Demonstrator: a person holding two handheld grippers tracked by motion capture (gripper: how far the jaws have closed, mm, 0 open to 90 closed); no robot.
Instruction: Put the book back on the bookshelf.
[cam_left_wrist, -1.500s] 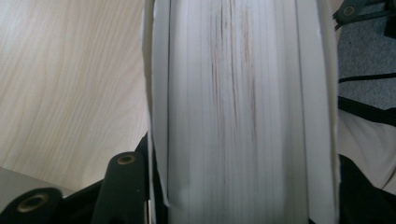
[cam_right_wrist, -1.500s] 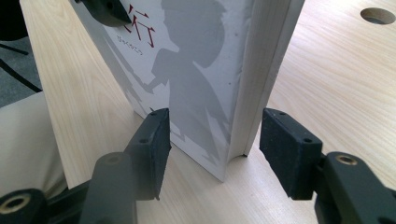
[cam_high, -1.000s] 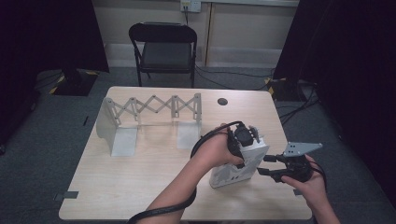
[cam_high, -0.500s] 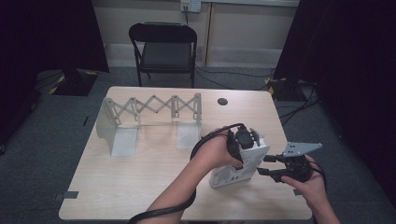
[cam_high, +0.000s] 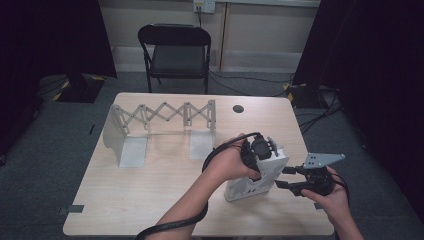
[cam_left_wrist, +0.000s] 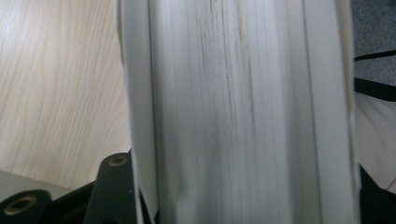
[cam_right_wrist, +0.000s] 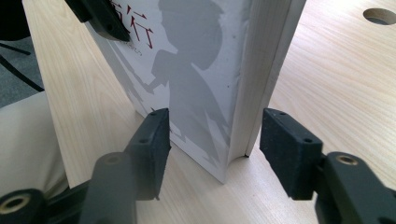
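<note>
The book (cam_high: 255, 175) stands upright on the bench (cam_high: 165, 190), in front of and to the right of the rack (cam_high: 160, 125). The left tongs (cam_high: 257, 150) have just been closing and pinch the book's top edge. The right tongs (cam_right_wrist: 215, 140) sit spread about the book's lower corner, pads clear of it, just right of the book.

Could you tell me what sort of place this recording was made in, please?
Probably a lab or studio set up for recording: a bare wooden table on grey carpet, black curtains hung on both sides, a lone folding chair behind, and cables trailing across the floor.
</note>
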